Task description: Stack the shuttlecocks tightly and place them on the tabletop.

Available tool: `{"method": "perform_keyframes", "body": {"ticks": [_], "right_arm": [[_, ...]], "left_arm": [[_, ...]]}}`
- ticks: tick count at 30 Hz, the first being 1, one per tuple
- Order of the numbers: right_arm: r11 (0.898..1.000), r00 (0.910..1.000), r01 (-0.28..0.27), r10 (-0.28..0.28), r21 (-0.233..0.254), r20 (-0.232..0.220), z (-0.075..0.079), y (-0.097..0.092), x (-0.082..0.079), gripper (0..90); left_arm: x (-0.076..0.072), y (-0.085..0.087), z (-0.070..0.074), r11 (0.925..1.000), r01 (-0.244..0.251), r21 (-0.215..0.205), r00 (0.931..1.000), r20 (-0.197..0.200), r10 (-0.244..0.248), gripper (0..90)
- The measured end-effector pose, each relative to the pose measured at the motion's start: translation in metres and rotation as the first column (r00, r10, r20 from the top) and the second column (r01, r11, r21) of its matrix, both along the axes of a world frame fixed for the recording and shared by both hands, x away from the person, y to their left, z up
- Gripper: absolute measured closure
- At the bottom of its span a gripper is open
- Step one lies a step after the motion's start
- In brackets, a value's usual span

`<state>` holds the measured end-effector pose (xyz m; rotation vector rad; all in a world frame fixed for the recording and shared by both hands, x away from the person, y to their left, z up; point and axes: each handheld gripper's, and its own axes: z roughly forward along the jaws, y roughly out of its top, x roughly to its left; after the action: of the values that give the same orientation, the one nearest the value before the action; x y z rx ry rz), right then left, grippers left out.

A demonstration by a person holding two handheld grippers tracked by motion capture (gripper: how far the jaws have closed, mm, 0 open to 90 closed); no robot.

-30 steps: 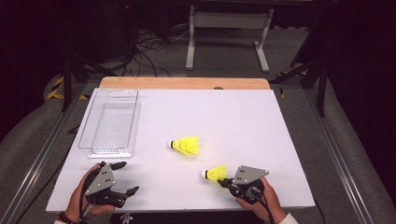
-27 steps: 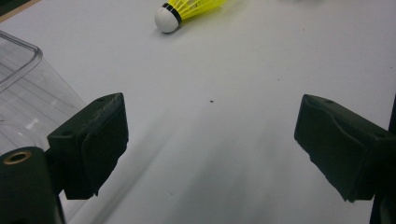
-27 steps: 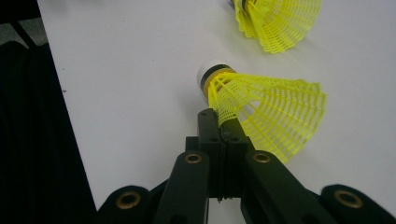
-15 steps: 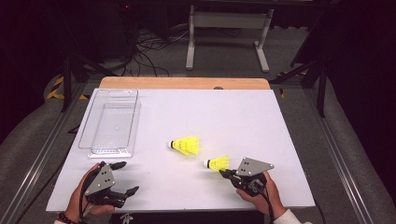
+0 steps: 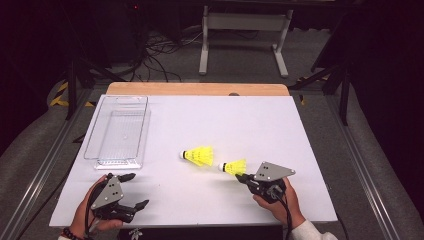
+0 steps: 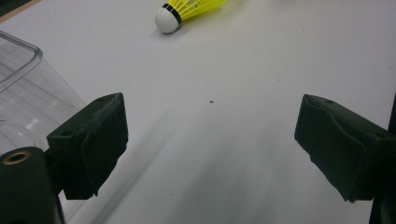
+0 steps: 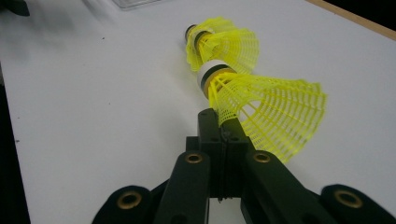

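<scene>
Shuttlecocks first: a yellow mesh-skirted shuttlecock with a white cork tip [image 5: 233,166] is pinched by the edge of its skirt in the right tongs [image 5: 243,176], jaws pressed together, low over the white tabletop [image 5: 210,120]. Just beside it lies a second yellow shuttlecock [image 5: 198,155]. Farther left stands a clear rectangular plastic bin [image 5: 119,130], nothing inside. No writing is legible. Left tongs [image 5: 131,190] sit near the front edge, jaws wide apart.
</scene>
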<state>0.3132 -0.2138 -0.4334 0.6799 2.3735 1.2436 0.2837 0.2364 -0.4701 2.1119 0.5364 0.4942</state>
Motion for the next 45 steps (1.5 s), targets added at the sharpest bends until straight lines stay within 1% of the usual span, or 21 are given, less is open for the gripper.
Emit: {"method": "perform_keyframes", "body": {"ticks": [3,9,14,20,25,31,33,37,45], "right_arm": [[1.0,1.0,0.009,-0.009,0.01,0.001,0.001,0.0,0.003,90.0],[1.0,0.9997,0.021,-0.021,0.009,0.008,0.002,0.002,0.011,90.0],[1.0,0.9998,0.021,-0.021,0.012,0.002,0.002,0.005,0.017,90.0],[1.0,0.9998,0.018,-0.018,-0.005,0.002,-0.001,0.014,0.026,90.0],[1.0,0.9998,0.021,-0.021,-0.009,-0.002,-0.003,0.018,0.031,90.0],[1.0,0.9998,0.011,-0.012,-0.012,-0.015,-0.006,0.027,0.038,90.0],[1.0,0.9999,-0.001,0.0,-0.016,-0.014,-0.008,0.033,0.039,90.0],[1.0,0.9999,-0.008,0.008,-0.027,-0.011,-0.009,0.041,0.041,90.0],[1.0,0.9996,-0.02,0.02,-0.022,-0.02,-0.012,0.053,0.045,90.0]], "left_arm": [[0.0,0.0,0.0,1.0,-0.002,-0.002,1.0,-0.001,0.002,10.6],[0.0,0.0,0.0,1.0,0.001,-0.001,1.0,-0.001,-0.001,10.7],[0.0,0.0,0.0,1.0,0.001,0.001,1.0,-0.002,-0.001,10.6],[0.0,0.0,0.0,1.0,0.0,-0.001,1.0,-0.003,0.0,10.6],[0.0,0.001,0.0,1.0,0.001,-0.003,1.0,-0.004,-0.001,10.6],[0.0,0.001,0.0,1.0,0.002,-0.002,1.0,-0.004,-0.002,10.6],[0.0,0.001,0.0,1.0,0.002,-0.002,1.0,-0.004,-0.002,10.6],[0.0,0.001,-0.001,1.0,0.001,-0.001,1.0,-0.005,-0.001,10.7],[0.0,0.001,-0.001,1.0,0.002,-0.003,1.0,-0.006,-0.002,10.6]]}}
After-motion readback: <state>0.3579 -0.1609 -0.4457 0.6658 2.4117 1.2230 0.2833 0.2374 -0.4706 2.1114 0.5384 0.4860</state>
